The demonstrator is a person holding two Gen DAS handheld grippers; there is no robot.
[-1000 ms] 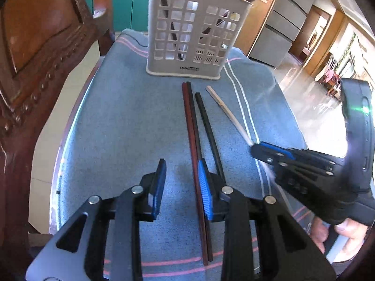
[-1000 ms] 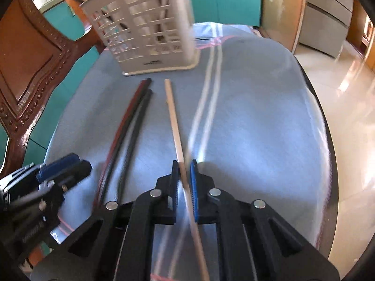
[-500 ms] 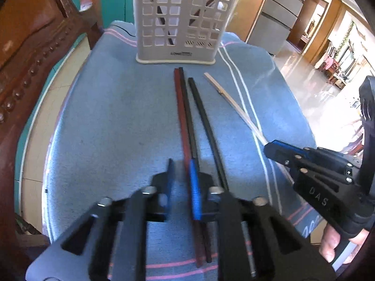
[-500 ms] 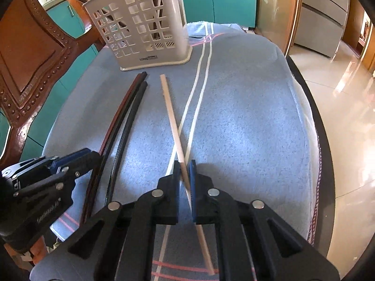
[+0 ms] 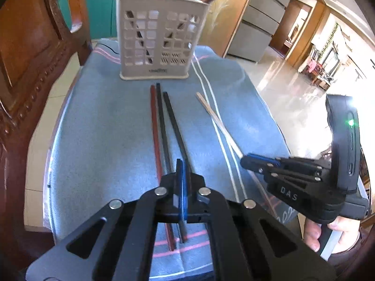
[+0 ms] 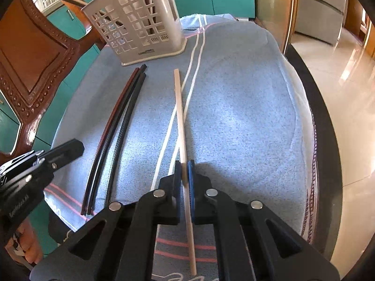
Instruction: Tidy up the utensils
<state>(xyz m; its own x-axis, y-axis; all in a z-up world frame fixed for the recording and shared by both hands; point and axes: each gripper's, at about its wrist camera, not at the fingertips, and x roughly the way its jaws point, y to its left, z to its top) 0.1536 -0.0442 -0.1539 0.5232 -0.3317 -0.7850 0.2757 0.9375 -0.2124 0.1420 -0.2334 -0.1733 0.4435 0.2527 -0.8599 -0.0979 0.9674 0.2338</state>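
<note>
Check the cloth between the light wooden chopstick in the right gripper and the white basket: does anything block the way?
Nothing visible does. The wooden chopstick points across bare cloth toward the basket; the dark chopsticks lie off to its left.

Three dark chopsticks lie side by side, pointing twelve o'clock at the white slotted holder; pale chopstick at their three o'clock.

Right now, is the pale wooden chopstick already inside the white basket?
No, the pale wooden chopstick lies on the blue cloth in front of the white basket, its near part between the right gripper's fingers.
</note>
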